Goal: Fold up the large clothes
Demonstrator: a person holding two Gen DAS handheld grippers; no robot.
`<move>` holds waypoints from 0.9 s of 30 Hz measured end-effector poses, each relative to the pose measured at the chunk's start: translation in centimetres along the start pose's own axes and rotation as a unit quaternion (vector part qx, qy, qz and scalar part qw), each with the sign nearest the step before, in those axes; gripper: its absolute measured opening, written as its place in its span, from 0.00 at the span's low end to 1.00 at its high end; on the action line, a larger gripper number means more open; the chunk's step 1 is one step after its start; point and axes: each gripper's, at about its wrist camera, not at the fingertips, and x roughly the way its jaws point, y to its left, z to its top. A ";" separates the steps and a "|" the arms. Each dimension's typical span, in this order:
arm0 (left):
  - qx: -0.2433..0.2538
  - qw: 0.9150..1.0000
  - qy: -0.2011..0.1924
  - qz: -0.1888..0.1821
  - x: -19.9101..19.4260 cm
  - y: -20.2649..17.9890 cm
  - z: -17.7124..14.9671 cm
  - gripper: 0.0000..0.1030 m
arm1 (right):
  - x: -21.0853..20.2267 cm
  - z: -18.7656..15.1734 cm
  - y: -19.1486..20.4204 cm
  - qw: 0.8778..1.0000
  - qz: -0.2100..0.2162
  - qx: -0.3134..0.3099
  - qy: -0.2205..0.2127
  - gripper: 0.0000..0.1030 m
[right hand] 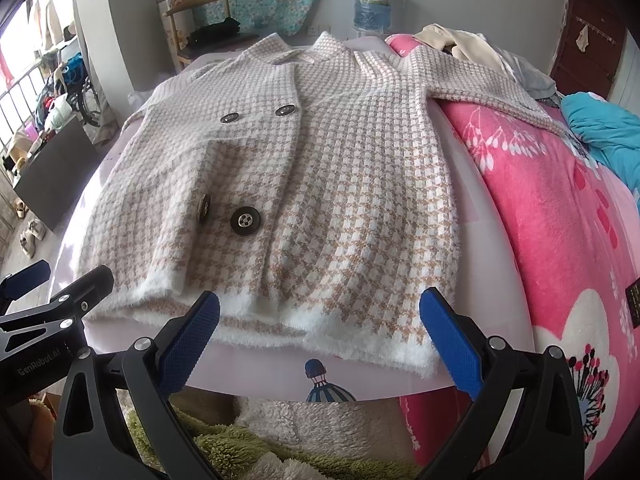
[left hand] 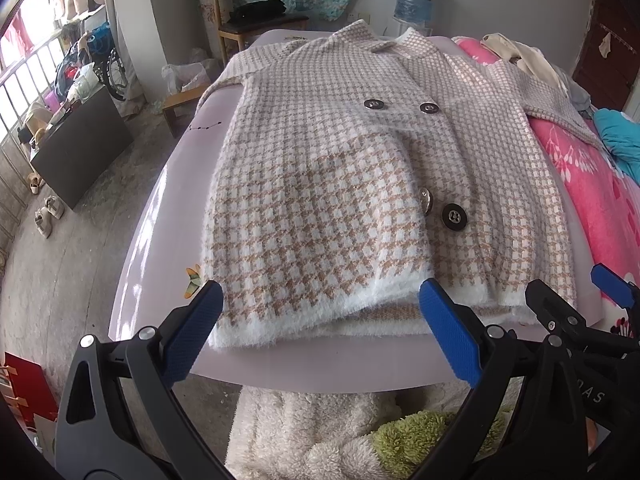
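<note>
Fuzzy houndstooth knit, tan on white, makes up the coat (left hand: 320, 184), which lies front-up and spread flat on a pale pink sheet (left hand: 160, 220) over the bed, hem nearest the cameras. It looks thick, soft and limp, likely heavy enough to sag and drag, so the doubled white hem corners seem the surest holds. Left tongs (left hand: 320, 328) and right tongs (right hand: 320, 328) both hover spread wide at the hem, pinching nothing.
</note>
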 end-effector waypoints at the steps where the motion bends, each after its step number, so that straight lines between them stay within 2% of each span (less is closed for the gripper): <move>1: 0.000 1.000 0.000 0.000 0.0 0.0 0.0 0.92 | 0.0 0.0 0.0 1.000 0.000 0.000 0.000 0.95; 27: 0.001 1.000 -0.002 0.001 -0.2 0.0 0.2 0.92 | -0.5 -0.2 -0.1 1.000 -0.003 0.000 -0.005 0.95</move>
